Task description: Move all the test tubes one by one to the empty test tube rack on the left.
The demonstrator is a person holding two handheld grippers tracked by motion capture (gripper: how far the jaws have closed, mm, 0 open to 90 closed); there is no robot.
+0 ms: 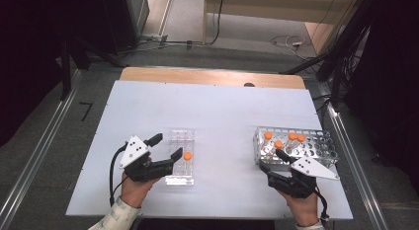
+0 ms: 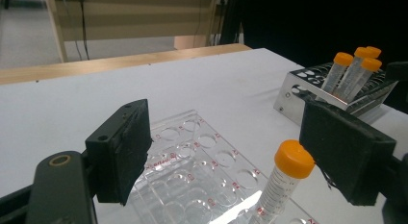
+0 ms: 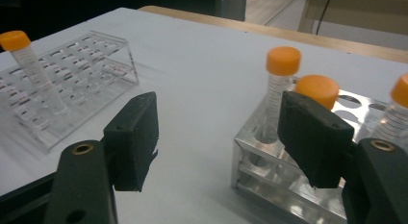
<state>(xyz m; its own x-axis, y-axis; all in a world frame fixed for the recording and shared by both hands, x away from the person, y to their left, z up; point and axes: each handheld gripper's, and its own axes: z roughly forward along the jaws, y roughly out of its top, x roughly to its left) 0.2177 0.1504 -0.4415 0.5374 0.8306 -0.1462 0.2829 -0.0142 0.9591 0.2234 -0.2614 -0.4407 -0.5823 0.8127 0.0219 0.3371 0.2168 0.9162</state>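
A clear plastic rack lies on the white table, and one orange-capped tube stands in it. My left gripper is open around the rack's left side. In the left gripper view the tube rises between the jaws, close to the right pad, with a gap to the left one. A metal rack at the right holds several orange-capped tubes. My right gripper stands open just in front of that rack's near left corner. In the right gripper view its jaws hold nothing, and the metal rack lies behind the right jaw.
The white table top has a wooden edge at the far side. Grey floor with cables and dark equipment surrounds it. In the right gripper view the clear rack lies to the left.
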